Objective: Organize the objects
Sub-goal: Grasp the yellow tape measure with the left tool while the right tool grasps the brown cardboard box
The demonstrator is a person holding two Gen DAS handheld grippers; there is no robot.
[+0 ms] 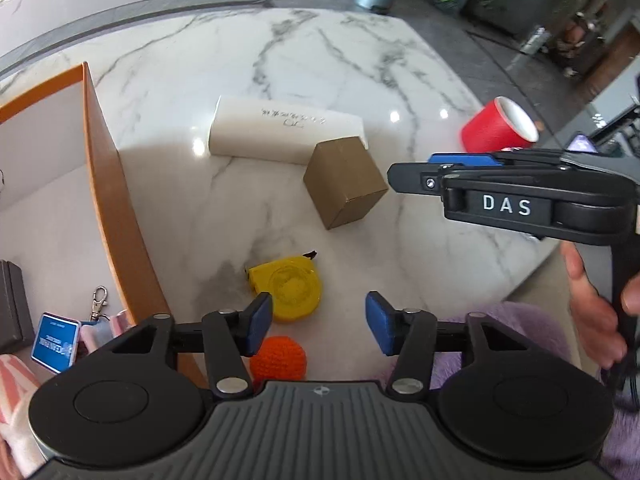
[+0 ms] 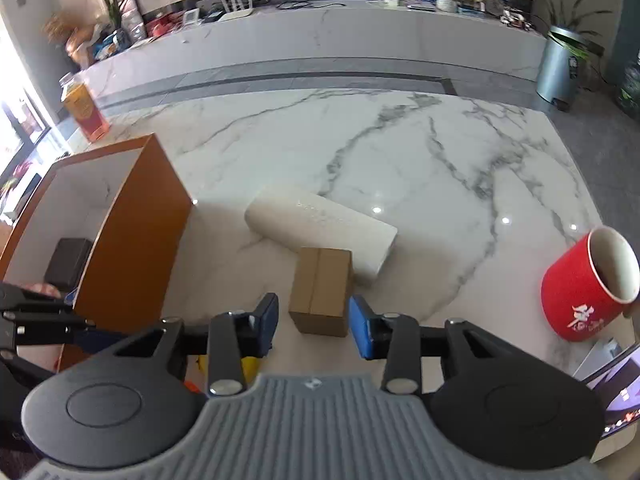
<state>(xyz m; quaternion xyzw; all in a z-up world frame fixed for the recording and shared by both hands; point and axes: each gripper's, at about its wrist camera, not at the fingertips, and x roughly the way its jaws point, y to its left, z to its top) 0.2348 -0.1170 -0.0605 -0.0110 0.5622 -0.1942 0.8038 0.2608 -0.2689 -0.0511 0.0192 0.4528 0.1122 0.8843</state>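
Desk (image 1: 400, 80), marble, glossy. Stock still loose on it:

- Tape measure (image 1: 290, 290), yellow, flat, just ahead of my left tongs (image 1: 318, 326).
- Ball (image 1: 280, 358), orange, knitted, near the desk edge, partly under the left pad.
- Carton (image 2: 320, 290), brown, between and just beyond my right tongs (image 2: 314, 326), resting against the tube.
- Tube (image 2: 320, 236), white, lying on its side behind the carton.
- Mug (image 2: 588, 288), red, tipped over, well off to the right.
- Box (image 2: 132, 224), orange, open, at left; already holds a dark case (image 2: 68, 262).

Tongs: left wide and empty; right half open, empty, pads not touching the carton.

Risks, as I judge them:
- Carton: looks barely narrower than the right gap, so a pad could land on top and shove it.
- Tube and mug: free to roll if nudged.
- Ball: soft, close to the edge, could be knocked off.
- My two tongs work near each other and could collide.
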